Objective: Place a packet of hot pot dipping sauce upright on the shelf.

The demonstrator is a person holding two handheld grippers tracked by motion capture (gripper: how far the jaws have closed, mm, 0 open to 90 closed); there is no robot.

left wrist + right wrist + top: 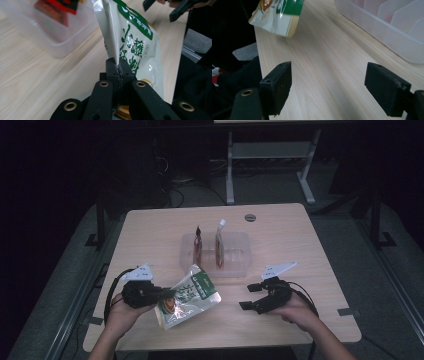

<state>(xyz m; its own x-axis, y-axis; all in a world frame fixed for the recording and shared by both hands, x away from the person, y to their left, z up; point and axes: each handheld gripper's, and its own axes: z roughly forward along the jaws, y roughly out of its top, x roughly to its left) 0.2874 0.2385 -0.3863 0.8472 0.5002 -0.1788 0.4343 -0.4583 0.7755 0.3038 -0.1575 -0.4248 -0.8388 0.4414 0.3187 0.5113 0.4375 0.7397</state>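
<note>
Pouch (187, 297) edge pinched in left claw (119, 68) — right claw (328, 87) wide, over bare table (324, 57).

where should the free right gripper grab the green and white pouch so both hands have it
The flat sealed edge opposite the left gripper, approached from the pouch's right. The left jaws already pinch one seam, the pouch hangs tilted, and its belly bulges, so a thin edge suits the right gripper's open jaws.
</note>
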